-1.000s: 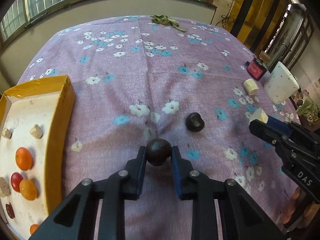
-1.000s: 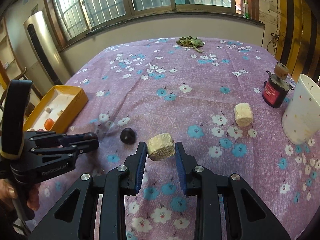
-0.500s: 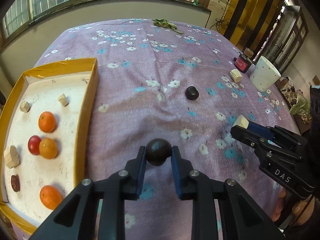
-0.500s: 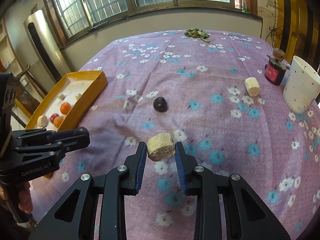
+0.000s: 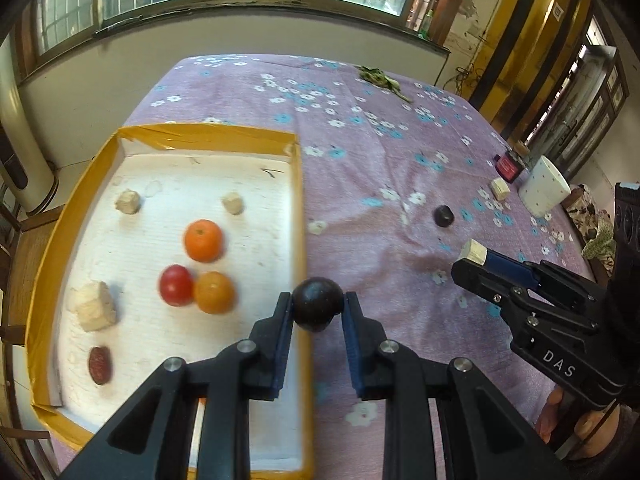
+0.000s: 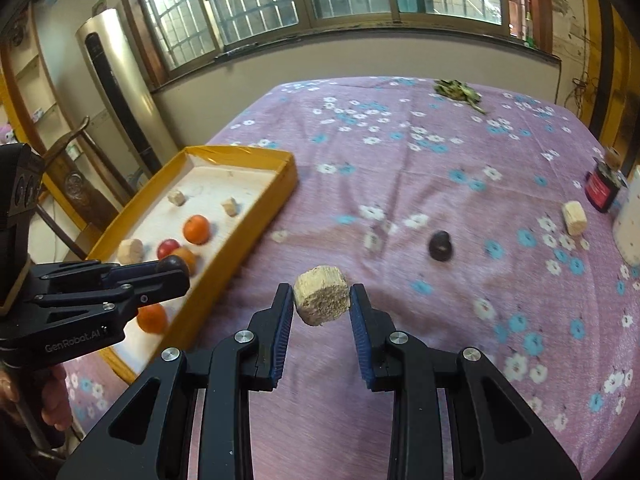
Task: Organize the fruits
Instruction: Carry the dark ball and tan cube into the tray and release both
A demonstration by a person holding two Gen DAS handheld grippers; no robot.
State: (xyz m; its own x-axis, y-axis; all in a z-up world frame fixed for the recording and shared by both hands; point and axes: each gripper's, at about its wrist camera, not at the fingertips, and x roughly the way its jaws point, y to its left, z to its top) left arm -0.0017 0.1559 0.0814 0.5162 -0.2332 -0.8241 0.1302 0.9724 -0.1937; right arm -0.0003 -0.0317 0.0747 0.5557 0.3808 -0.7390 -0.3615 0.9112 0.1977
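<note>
My left gripper (image 5: 317, 310) is shut on a dark round fruit (image 5: 318, 302) and holds it above the right wall of the yellow tray (image 5: 301, 208). The tray holds oranges (image 5: 203, 240), a red fruit (image 5: 176, 285), a dark red date (image 5: 99, 365) and several beige chunks (image 5: 95, 307). My right gripper (image 6: 322, 308) is shut on a beige chunk (image 6: 322, 300), held above the purple cloth to the right of the tray (image 6: 256, 222). Another dark fruit (image 6: 441, 245) and a beige chunk (image 6: 574, 218) lie on the cloth.
A white cup (image 5: 543, 186) and a dark red jar (image 5: 509, 166) stand at the right edge of the table. Green leaves (image 5: 380, 78) lie at the far end. A chair and tall air conditioner (image 6: 120, 92) stand beyond the tray's left side.
Both grippers have moved left toward the tray with their loads. The left gripper's dark fruit now hangs over the tray's right wall; the tray looks nearer in both views.
</note>
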